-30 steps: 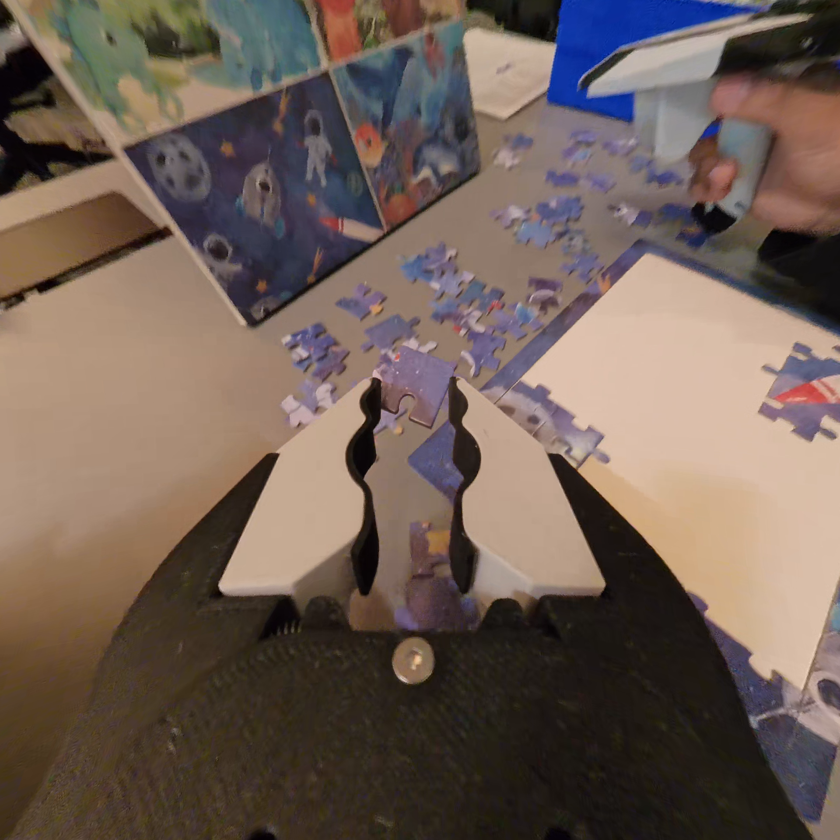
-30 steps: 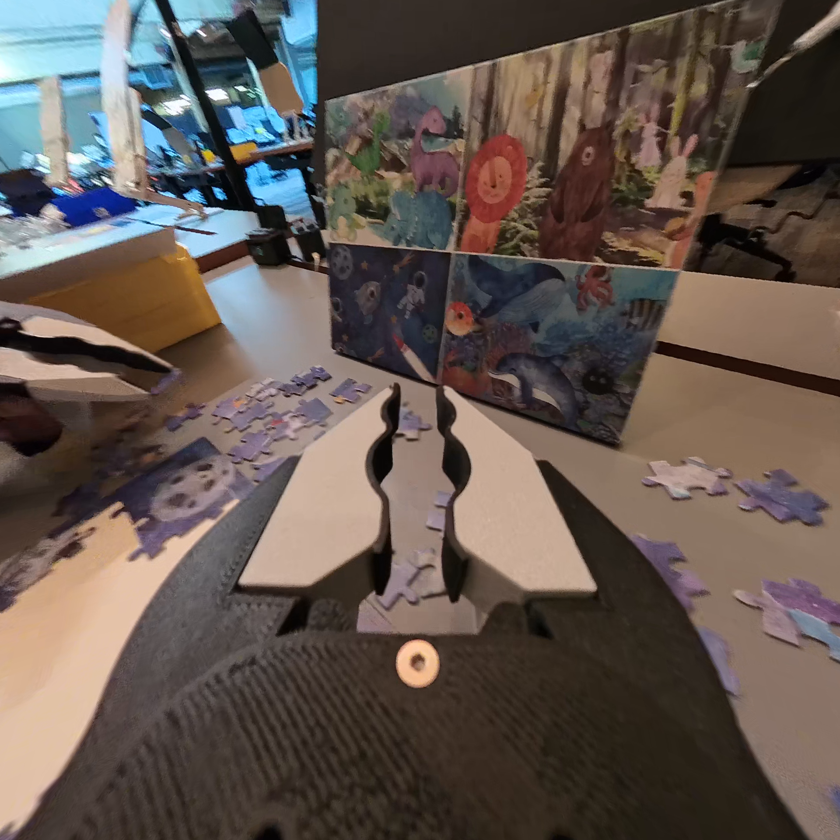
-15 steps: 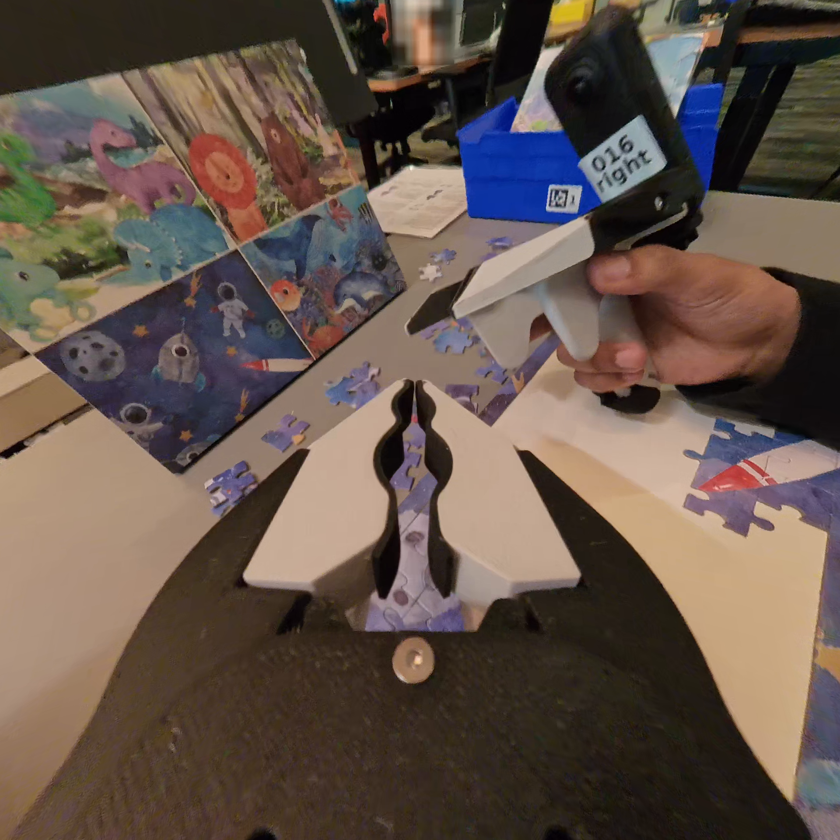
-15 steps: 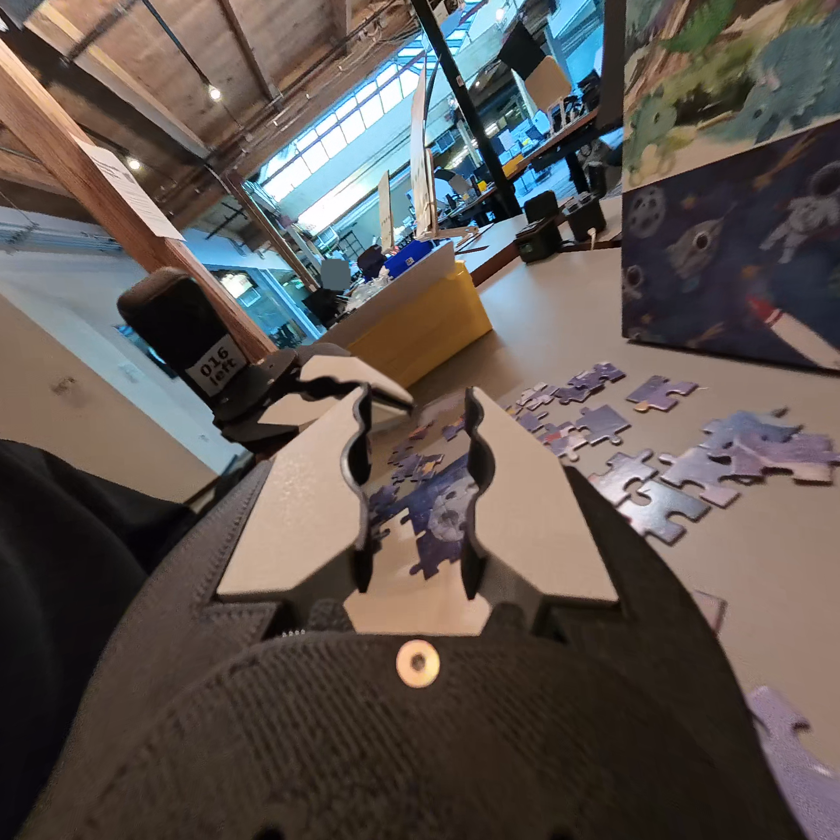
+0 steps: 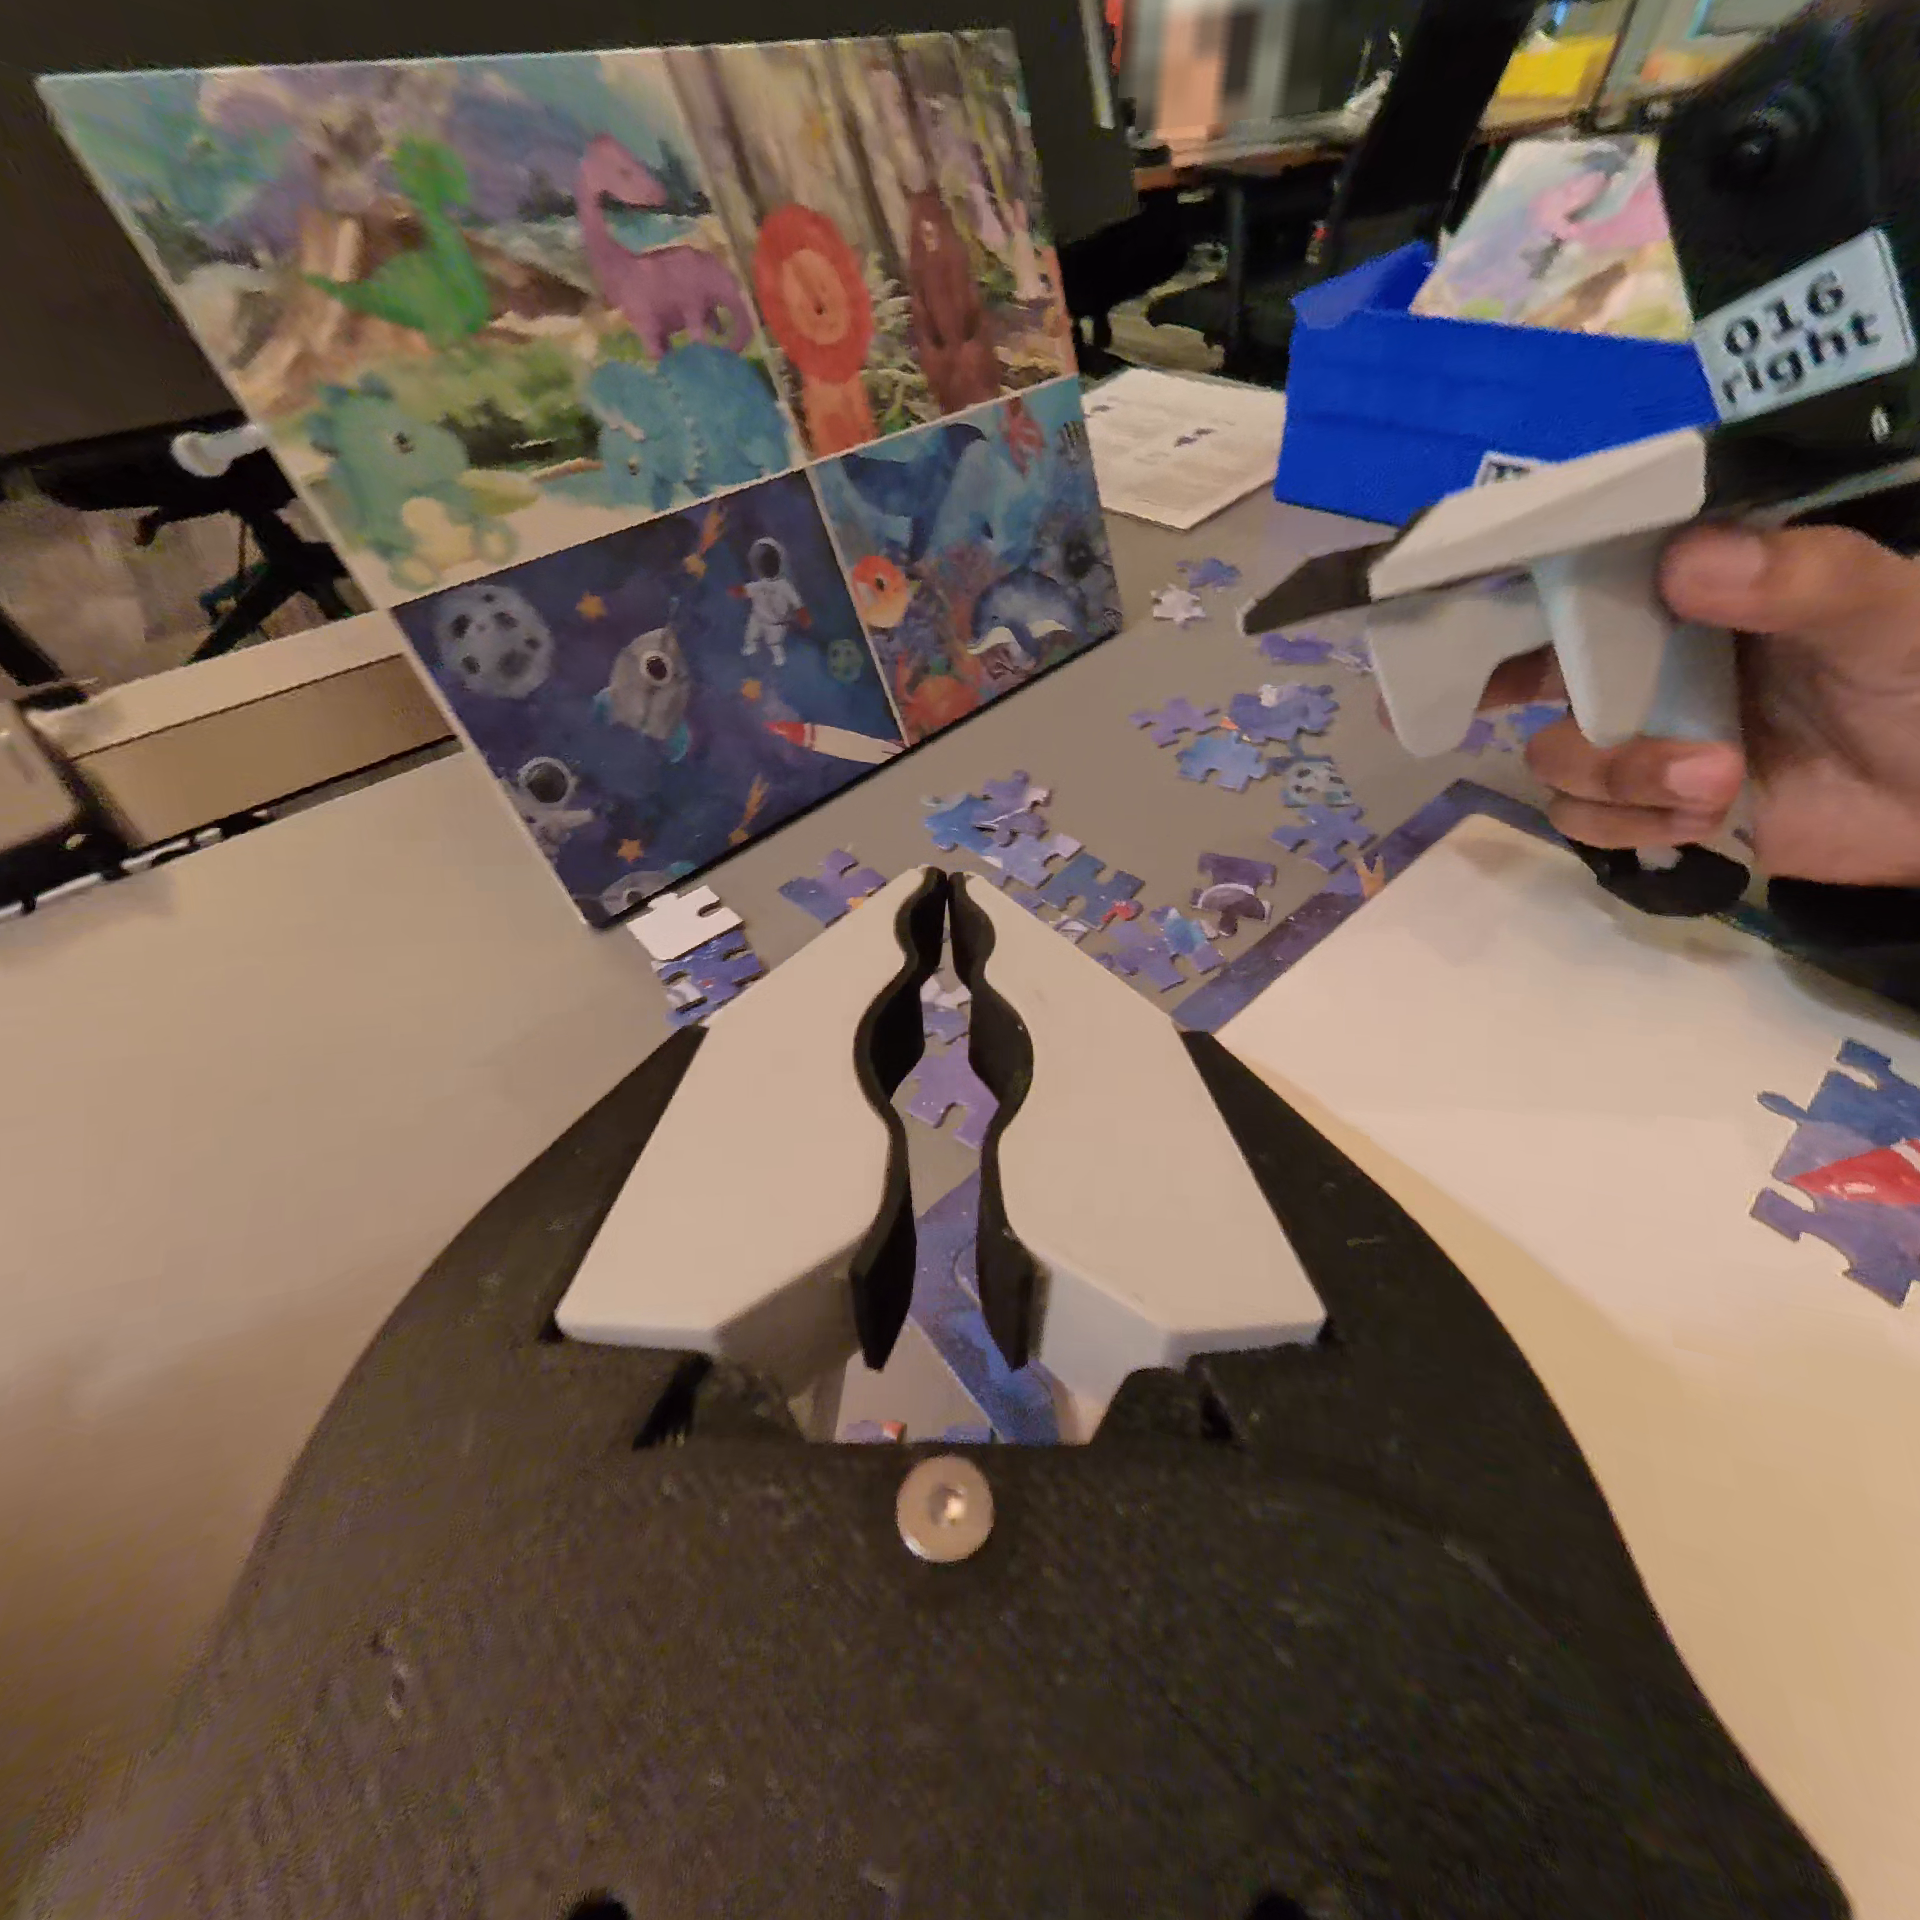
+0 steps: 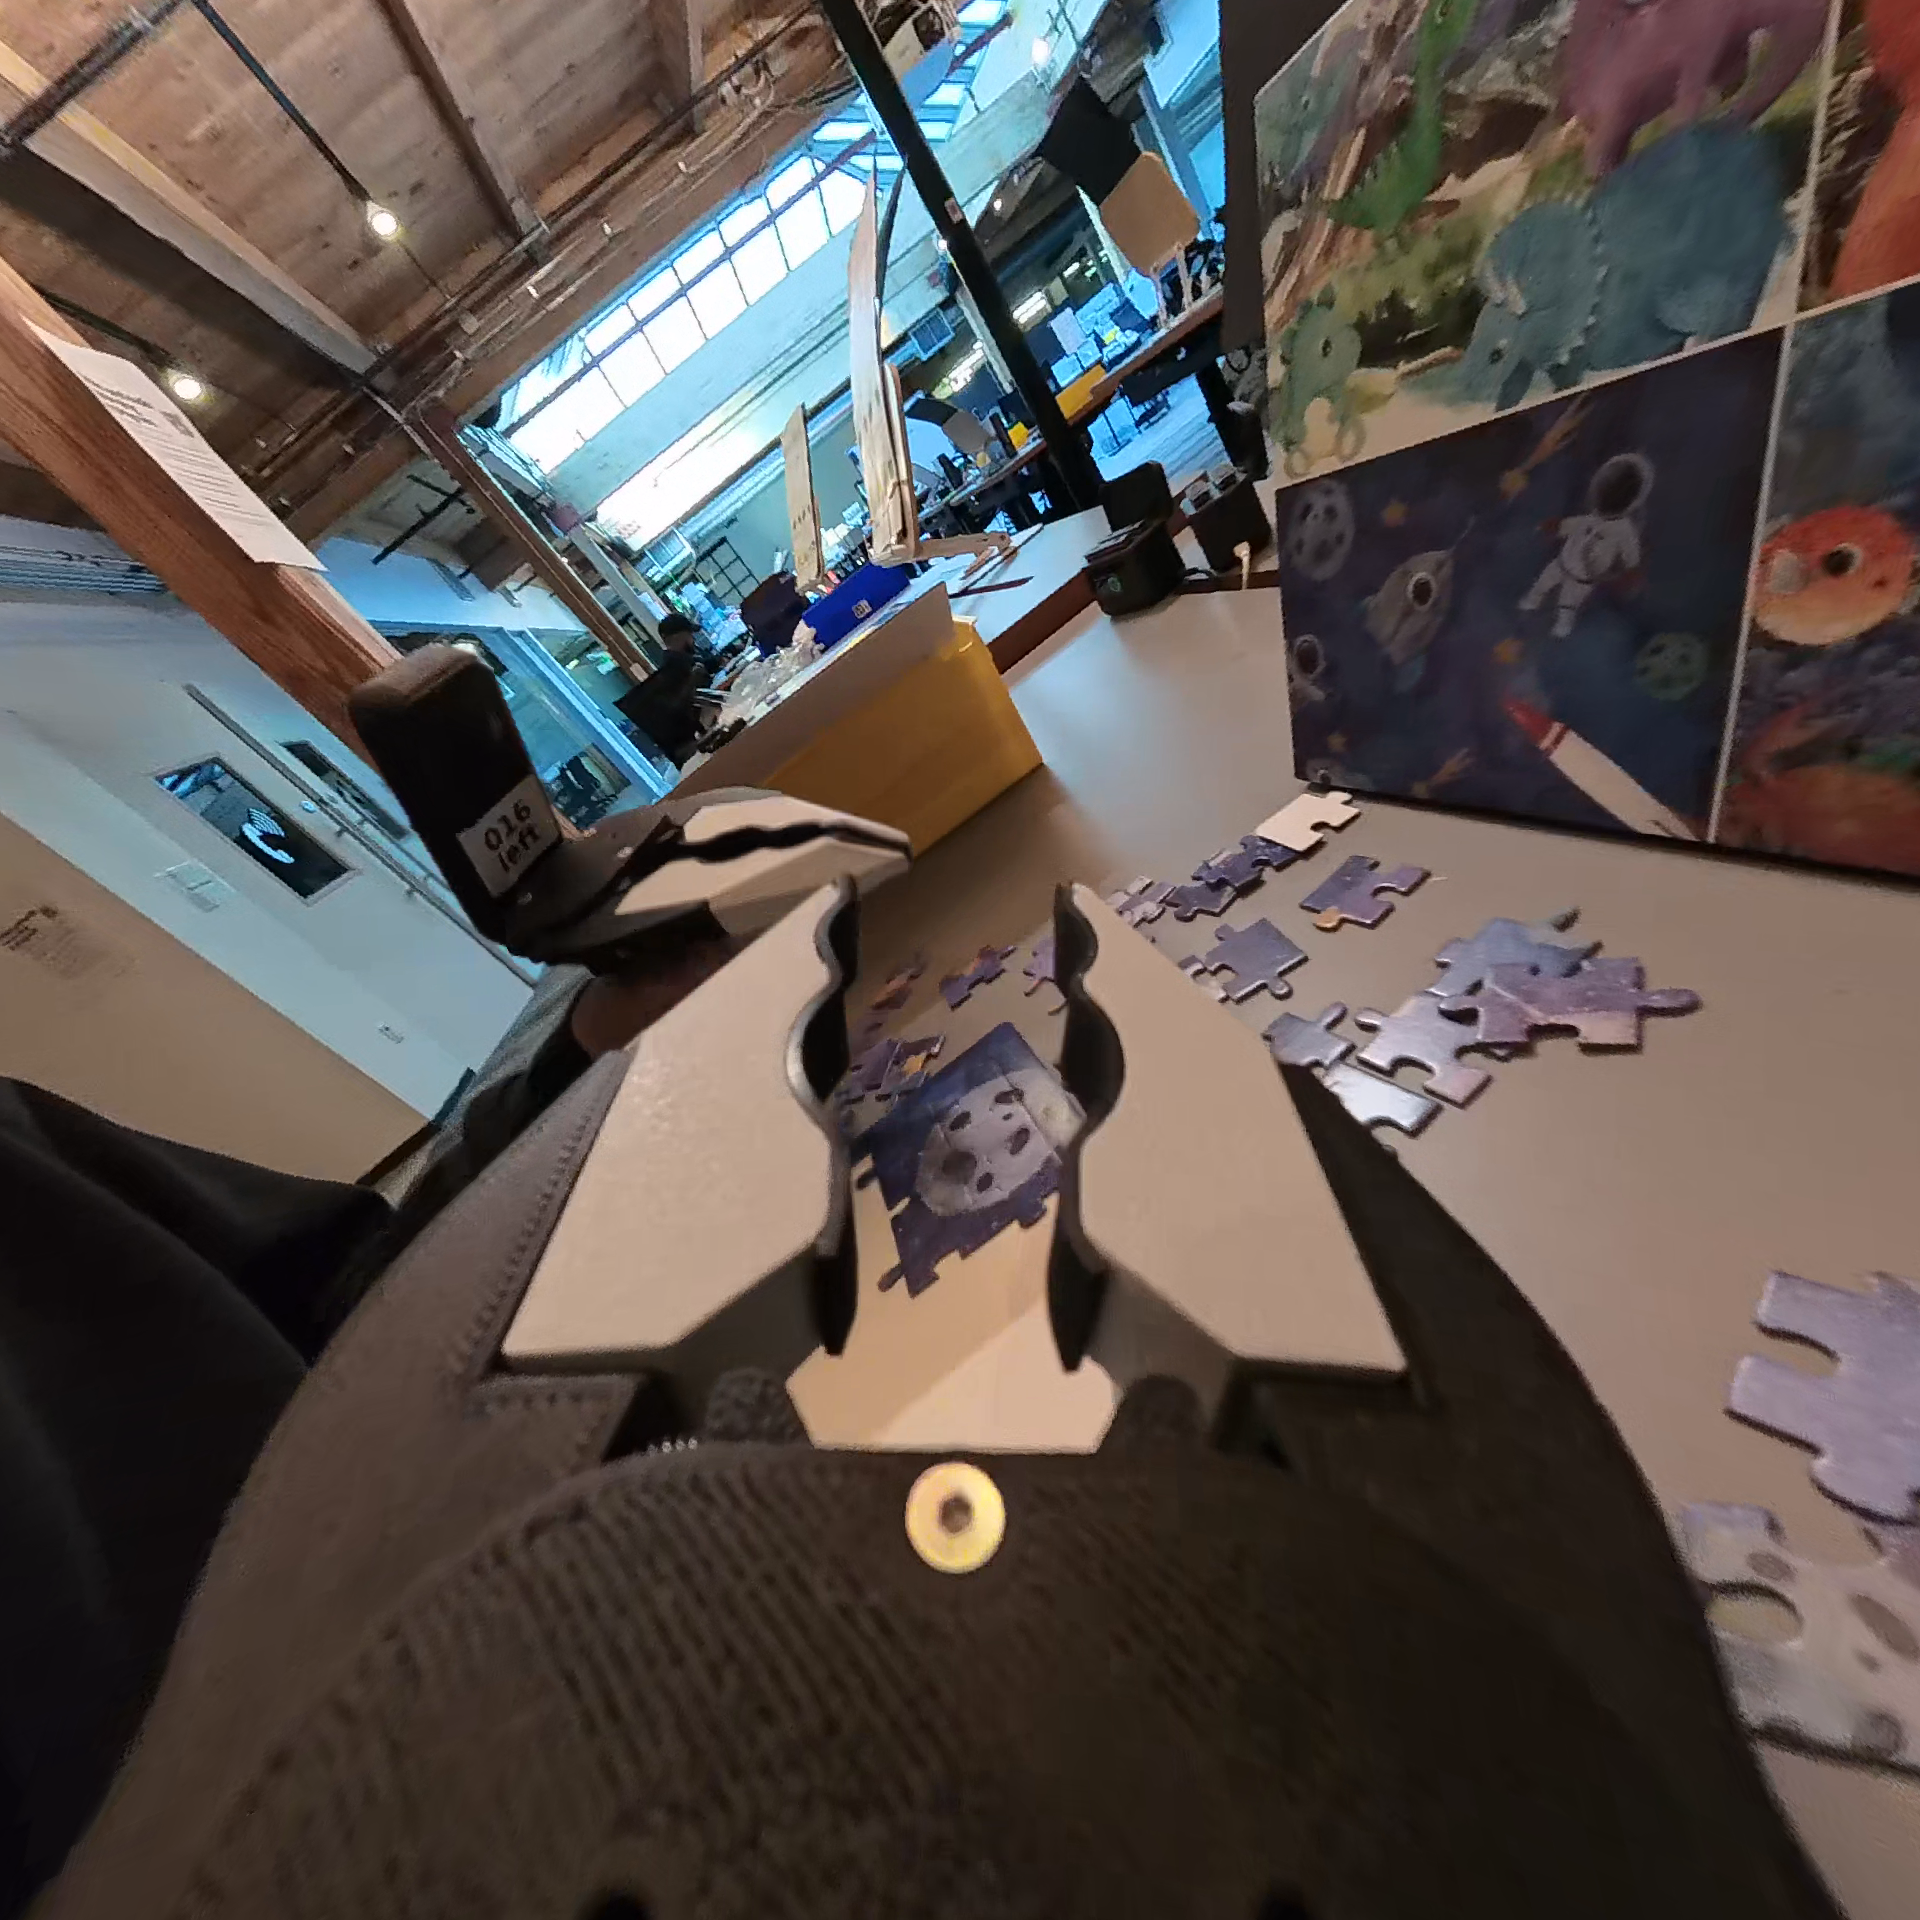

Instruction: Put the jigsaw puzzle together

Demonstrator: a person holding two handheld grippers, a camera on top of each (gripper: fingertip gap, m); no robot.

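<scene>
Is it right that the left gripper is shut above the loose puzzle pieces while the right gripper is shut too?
Not quite. The left gripper is shut above the loose puzzle pieces, but the right gripper is open, as the right wrist view shows.

Blue bin (image 5: 1455, 416), yellow box (image 6: 904, 738), printed paper sheet (image 5: 1174, 447), wooden ceiling beams (image 6: 156, 135)

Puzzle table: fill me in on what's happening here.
A person is working a space-themed jigsaw with two hand-held grippers. The left gripper is closed with nothing visible between its tips, above loose puzzle pieces near the picture box. The right gripper is open and empty, raised over the puzzle board, where a moon section is already assembled.
</scene>
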